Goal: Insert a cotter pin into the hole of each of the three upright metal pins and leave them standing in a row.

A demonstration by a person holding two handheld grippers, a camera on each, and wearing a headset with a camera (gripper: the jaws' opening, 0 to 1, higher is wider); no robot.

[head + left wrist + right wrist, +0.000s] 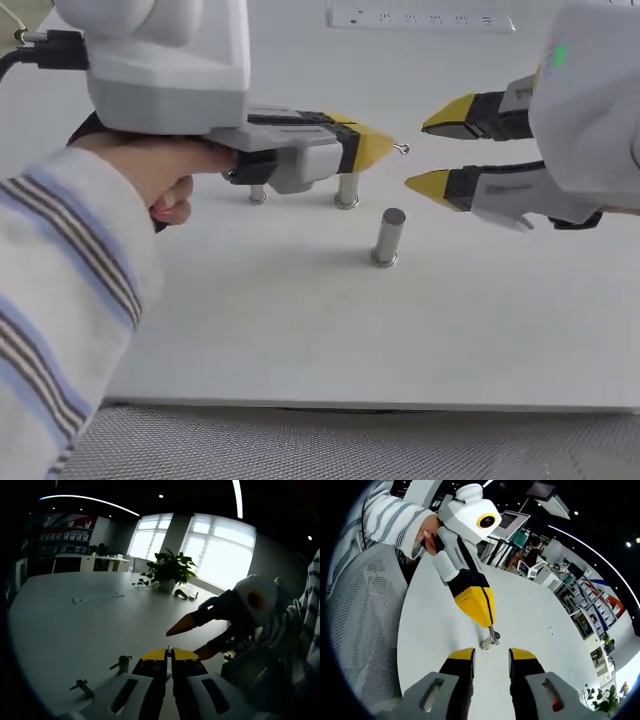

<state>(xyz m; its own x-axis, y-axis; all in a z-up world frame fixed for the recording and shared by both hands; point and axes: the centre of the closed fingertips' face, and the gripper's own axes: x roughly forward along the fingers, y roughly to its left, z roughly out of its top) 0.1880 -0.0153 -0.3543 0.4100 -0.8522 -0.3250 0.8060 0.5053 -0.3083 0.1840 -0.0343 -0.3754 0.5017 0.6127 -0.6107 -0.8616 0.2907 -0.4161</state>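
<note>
Three short steel pins stand on the white table (300, 330): one (258, 193) and another (347, 190) partly hidden under my left gripper, a third (388, 237) nearer and bare. My left gripper (385, 148) (169, 652) is shut on a thin cotter pin (401, 148) (169, 648) (493, 636), held in the air above the pins. My right gripper (436, 150) (491, 658) faces it from the right, open and holding nothing, with its tips close to the cotter pin's loop. Two of the steel pins (121, 663) (82, 685) lie low in the left gripper view.
A white power strip (420, 18) (97, 597) lies at the table's far edge. A potted plant (167, 570) stands beyond it. The table's front edge (350, 405) runs close to the person, with grey mesh below. A striped sleeve (60, 290) covers the lower left.
</note>
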